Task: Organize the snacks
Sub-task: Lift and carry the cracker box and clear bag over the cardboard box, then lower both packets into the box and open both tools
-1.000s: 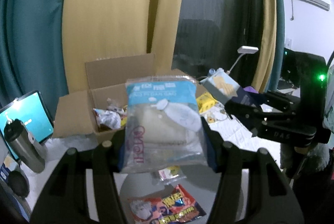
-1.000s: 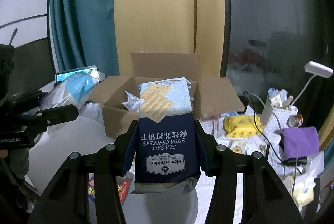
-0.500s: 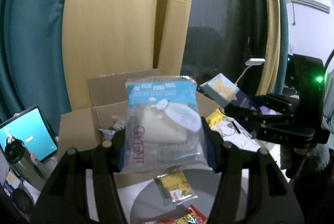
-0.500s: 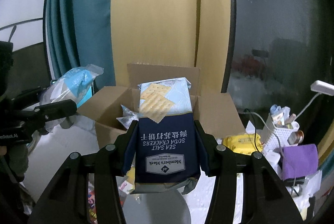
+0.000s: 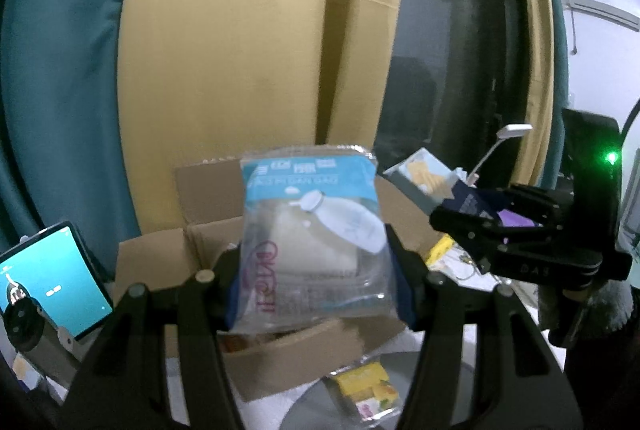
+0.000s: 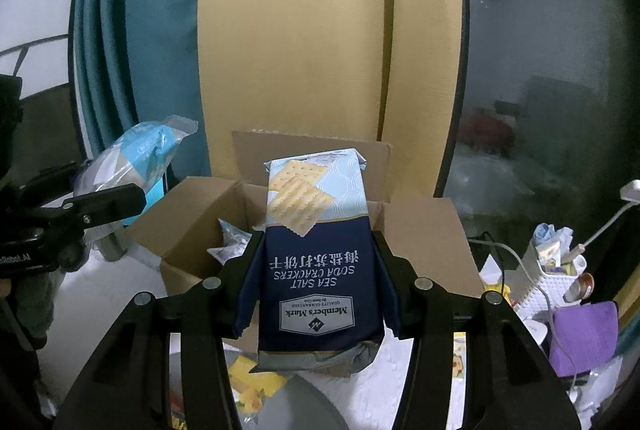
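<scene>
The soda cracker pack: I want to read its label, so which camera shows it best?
The right wrist view. There the soda cracker pack fills the centre, clamped in the right gripper, its printed face toward the lens though upside down. The left wrist view catches only its far end, small and angled, sticking out of that gripper.

Left wrist: looks forward along its fingers, close over the box (image 5: 304, 346), curtain (image 5: 224, 69) behind.
Right wrist: faces the same box (image 6: 420, 230) from the right, close.
Shared: box, curtain, each other's gripper.
</scene>
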`<state>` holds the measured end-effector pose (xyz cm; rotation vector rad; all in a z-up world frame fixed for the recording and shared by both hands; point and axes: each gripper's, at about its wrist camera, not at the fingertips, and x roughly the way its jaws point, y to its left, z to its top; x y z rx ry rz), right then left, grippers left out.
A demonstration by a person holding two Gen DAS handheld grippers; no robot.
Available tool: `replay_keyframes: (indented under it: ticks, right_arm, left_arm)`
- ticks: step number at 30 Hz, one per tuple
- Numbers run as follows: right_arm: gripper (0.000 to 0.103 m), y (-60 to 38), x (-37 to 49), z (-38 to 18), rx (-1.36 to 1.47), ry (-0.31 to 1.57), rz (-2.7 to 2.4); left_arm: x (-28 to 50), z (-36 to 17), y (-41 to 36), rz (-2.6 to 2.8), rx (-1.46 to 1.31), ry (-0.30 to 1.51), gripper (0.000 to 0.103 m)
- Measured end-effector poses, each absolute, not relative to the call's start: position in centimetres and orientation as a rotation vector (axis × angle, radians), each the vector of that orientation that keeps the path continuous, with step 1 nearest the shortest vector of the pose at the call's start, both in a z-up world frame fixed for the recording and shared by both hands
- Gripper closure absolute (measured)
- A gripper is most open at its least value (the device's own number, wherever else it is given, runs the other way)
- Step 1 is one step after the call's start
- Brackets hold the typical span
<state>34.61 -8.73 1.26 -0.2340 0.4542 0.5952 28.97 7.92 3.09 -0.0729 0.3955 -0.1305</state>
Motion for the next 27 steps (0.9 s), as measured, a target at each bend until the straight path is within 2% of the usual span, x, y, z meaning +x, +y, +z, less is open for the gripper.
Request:
replay_keyframes:
  ticks: [27]
  right_arm:
    - [0.050,-3.1,43.8,-3.5,-0.247,0.546,0.635]
  left_arm:
    - [39.9,-4.0,13.5,-0.057,-0.169,0.536,0.044]
